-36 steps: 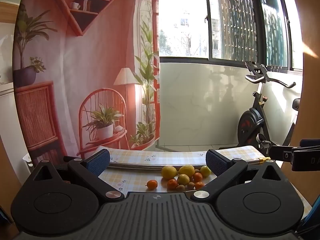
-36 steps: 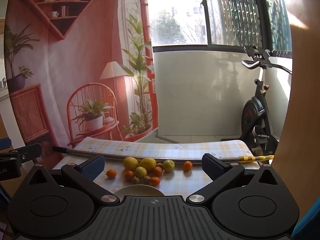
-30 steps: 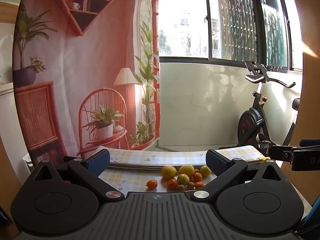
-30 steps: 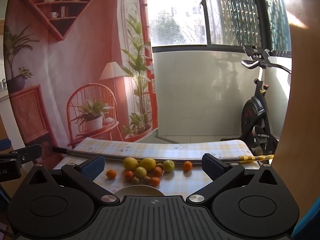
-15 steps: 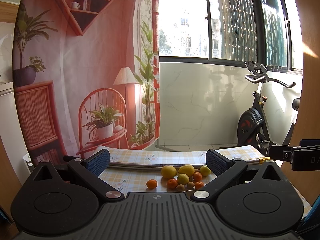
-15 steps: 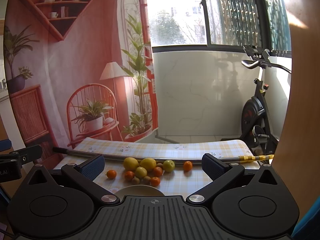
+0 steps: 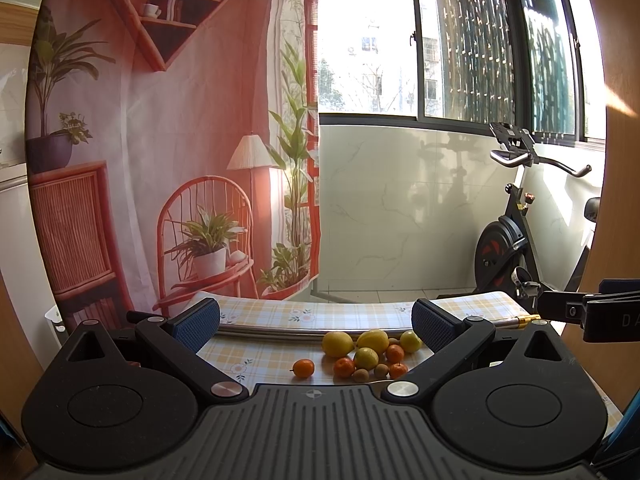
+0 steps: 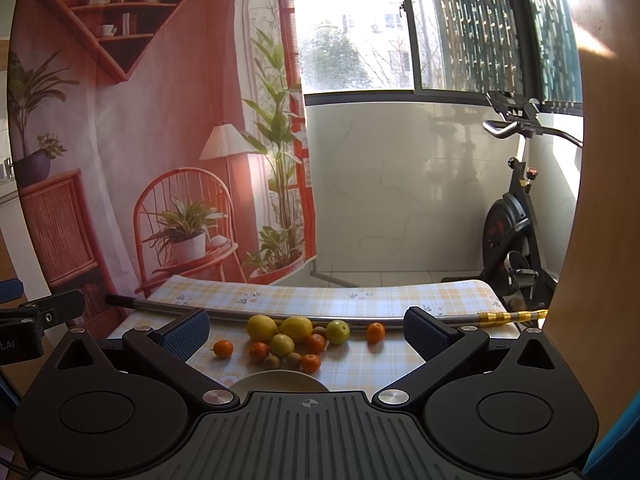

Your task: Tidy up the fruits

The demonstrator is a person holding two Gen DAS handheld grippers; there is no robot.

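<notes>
A cluster of fruit lies on a yellow checked tablecloth (image 7: 272, 354) (image 8: 360, 360): two yellow lemons (image 7: 338, 343) (image 8: 262, 327), a yellow-green fruit (image 8: 338, 331), several small oranges (image 7: 303, 368) (image 8: 223, 348) and brown kiwis (image 7: 360, 375) (image 8: 294, 358). One orange (image 8: 375, 331) sits apart to the right. A white plate (image 8: 280, 380) shows just in front of my right gripper. My left gripper (image 7: 316, 320) and right gripper (image 8: 306, 330) are both open and empty, held level before the fruit.
A metal rod (image 7: 280, 330) (image 8: 280, 316) with a gold tip (image 8: 512, 315) lies across the table behind the fruit. An exercise bike (image 7: 516, 240) stands at the right. A printed backdrop (image 7: 160, 160) hangs behind the table.
</notes>
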